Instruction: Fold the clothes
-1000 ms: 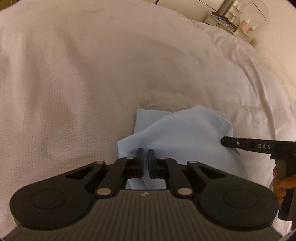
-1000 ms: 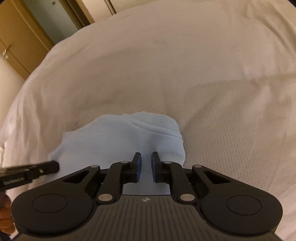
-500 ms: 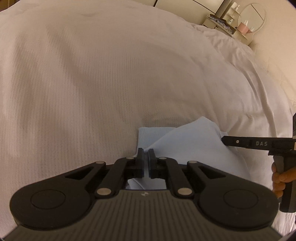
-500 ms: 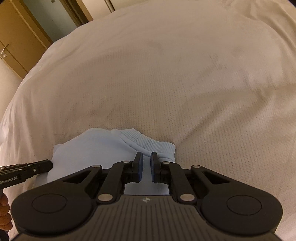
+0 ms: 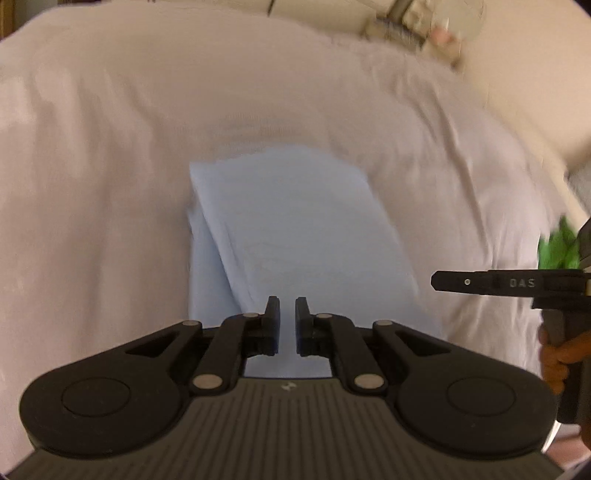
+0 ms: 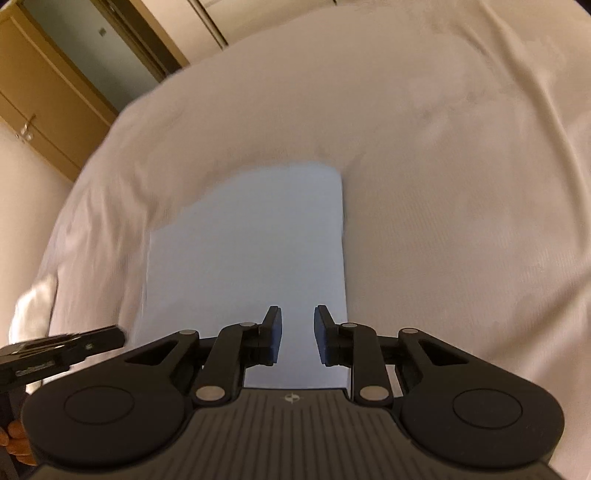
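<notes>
A light blue garment [image 5: 295, 236] lies folded into a long rectangle on the white bed; it also shows in the right wrist view [image 6: 251, 266]. My left gripper [image 5: 287, 321] hovers over its near end with a narrow gap between its jaws and nothing in them. My right gripper [image 6: 298, 332] is over the near right part of the garment, its jaws apart and empty. The right gripper's finger also shows at the right edge of the left wrist view [image 5: 480, 282]. The left gripper's finger shows at the lower left of the right wrist view [image 6: 74, 343]. Both views are blurred.
The white bedspread [image 5: 110, 147] spreads all around the garment. A green thing [image 5: 557, 251] lies at the bed's right edge. A shelf with small items [image 5: 417, 22] stands far back right. Wooden doors [image 6: 44, 99] are beyond the bed on the left.
Both grippers let go of the blue garment and opened. It now lies flat as a long folded rectangle where it was bunched at the fingertips. Both views swung.
</notes>
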